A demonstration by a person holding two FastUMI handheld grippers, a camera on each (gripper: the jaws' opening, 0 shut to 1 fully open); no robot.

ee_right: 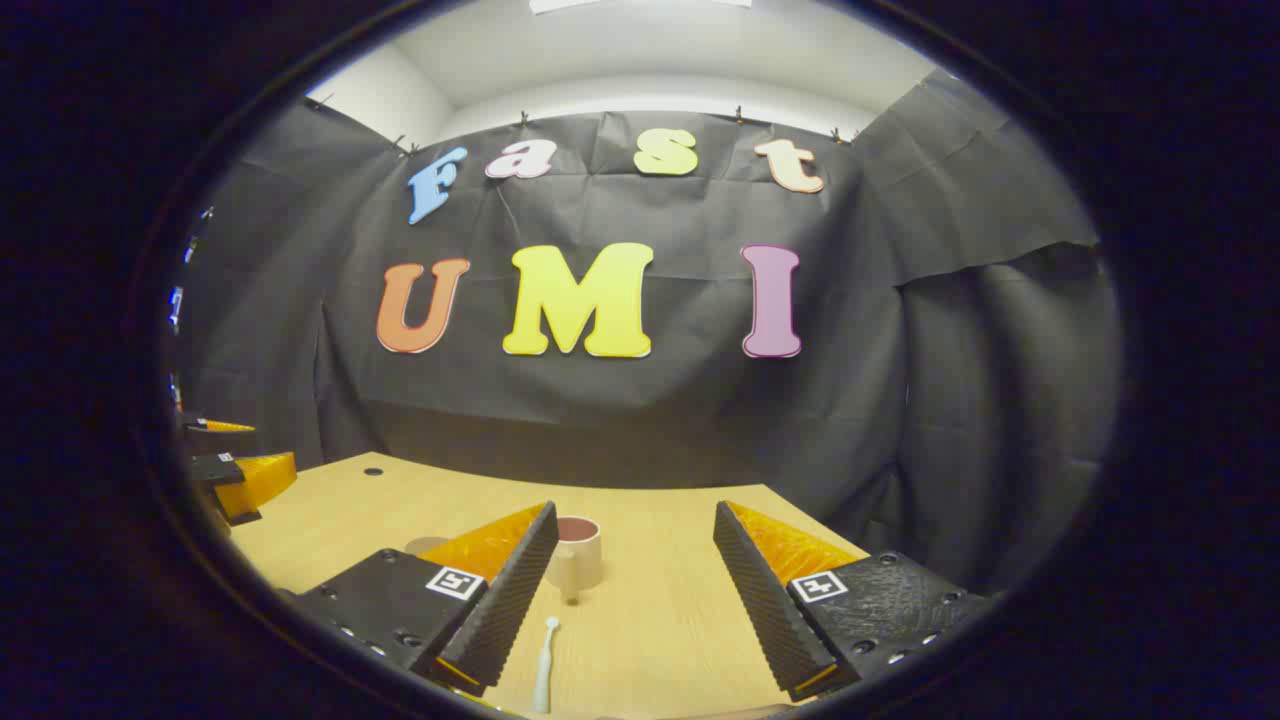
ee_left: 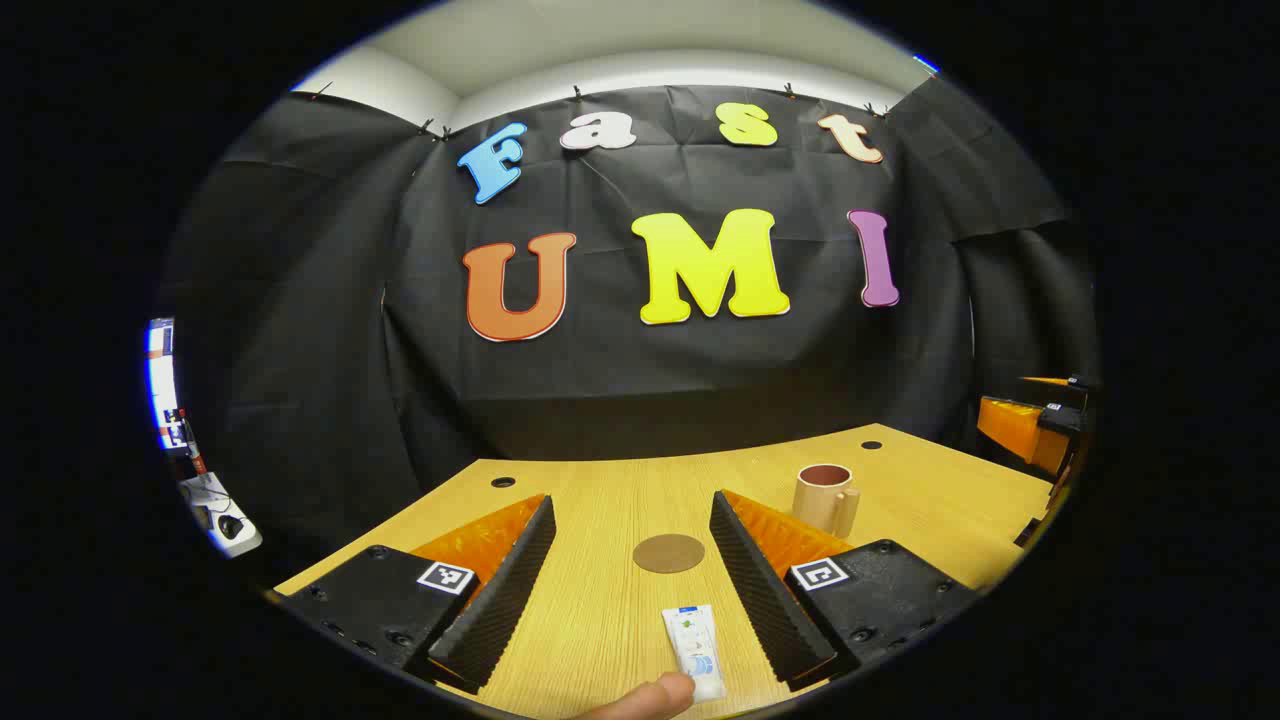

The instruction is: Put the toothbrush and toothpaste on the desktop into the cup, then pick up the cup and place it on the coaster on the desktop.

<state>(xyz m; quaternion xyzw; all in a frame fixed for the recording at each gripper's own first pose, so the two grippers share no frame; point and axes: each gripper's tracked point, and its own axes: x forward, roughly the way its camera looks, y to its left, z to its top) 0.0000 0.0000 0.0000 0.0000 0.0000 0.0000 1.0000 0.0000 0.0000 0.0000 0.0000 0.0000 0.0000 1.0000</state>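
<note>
In the left gripper view my left gripper stands open above the wooden desktop. A white toothpaste tube lies between its fingers near the bottom, with a fingertip touching its near end. A round brown coaster lies just beyond the tube. The beige cup with a dark red inside stands upright to the right. In the right gripper view my right gripper is open too, and a white toothbrush lies by its left finger. The cup stands behind that finger.
The other gripper shows at the right edge of the left gripper view, and another gripper at the left edge of the right gripper view. The desktop has small round holes near its far edge. Black cloth walls the booth.
</note>
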